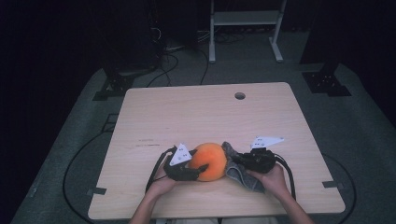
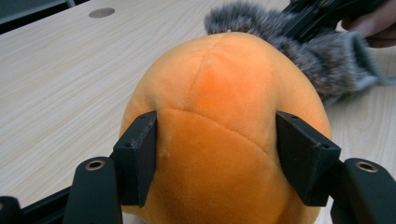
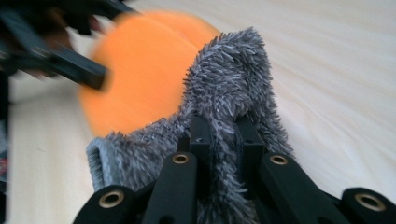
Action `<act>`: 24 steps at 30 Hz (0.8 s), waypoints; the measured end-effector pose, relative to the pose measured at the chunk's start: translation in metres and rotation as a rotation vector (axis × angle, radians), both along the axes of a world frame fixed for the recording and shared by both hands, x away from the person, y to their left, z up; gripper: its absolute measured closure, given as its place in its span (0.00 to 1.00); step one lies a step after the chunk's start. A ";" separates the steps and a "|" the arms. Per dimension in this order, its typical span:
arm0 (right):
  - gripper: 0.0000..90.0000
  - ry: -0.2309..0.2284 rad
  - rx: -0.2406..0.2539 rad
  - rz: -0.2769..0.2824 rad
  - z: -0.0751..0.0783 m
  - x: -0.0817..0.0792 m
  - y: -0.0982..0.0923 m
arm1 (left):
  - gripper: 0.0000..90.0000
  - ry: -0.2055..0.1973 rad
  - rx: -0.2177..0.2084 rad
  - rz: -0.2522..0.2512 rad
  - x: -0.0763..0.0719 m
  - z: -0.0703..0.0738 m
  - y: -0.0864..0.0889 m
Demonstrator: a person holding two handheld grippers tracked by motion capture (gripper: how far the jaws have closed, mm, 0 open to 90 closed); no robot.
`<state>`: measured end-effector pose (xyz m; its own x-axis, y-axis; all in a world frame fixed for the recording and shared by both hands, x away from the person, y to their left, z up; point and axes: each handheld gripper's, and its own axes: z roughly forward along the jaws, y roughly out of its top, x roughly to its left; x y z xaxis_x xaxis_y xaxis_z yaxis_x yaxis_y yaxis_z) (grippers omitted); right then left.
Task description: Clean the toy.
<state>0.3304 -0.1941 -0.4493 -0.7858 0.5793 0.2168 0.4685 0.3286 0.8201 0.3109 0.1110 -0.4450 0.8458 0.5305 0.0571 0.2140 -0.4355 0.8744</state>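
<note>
An orange plush ball [image 1: 209, 161] rests on the wooden table [image 1: 201, 112] near its front edge. My left gripper [image 1: 194, 170] is shut on the ball from the left, and its two black pads [image 2: 140, 154] press into the ball's sides [image 2: 224, 93]. A grey furry cloth [image 1: 243, 179] lies against the ball's right side. My right gripper [image 1: 240, 161] is shut on a raised fold of that cloth [image 3: 229, 79], with fur bulging around its fingertips [image 3: 201, 135]. In the right gripper view the ball [image 3: 140, 70] is blurred behind the cloth.
A round hole [image 1: 239, 95] sits in the table near its far edge. Beyond the table, a white metal stand [image 1: 245, 21], black stand feet [image 1: 327, 81] and cables [image 1: 168, 60] are on the grey floor. Both forearms enter from the bottom edge.
</note>
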 end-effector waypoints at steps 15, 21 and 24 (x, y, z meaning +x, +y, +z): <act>0.89 -0.040 0.057 0.045 0.008 -0.006 -0.001 | 0.13 0.050 -0.035 0.000 0.005 0.010 -0.004; 0.89 -0.063 0.048 0.048 0.012 -0.009 0.000 | 0.18 0.032 -0.018 -0.014 0.003 0.005 -0.003; 0.89 -0.063 0.050 0.046 0.013 -0.009 0.000 | 0.16 0.041 -0.017 -0.007 0.004 0.005 -0.002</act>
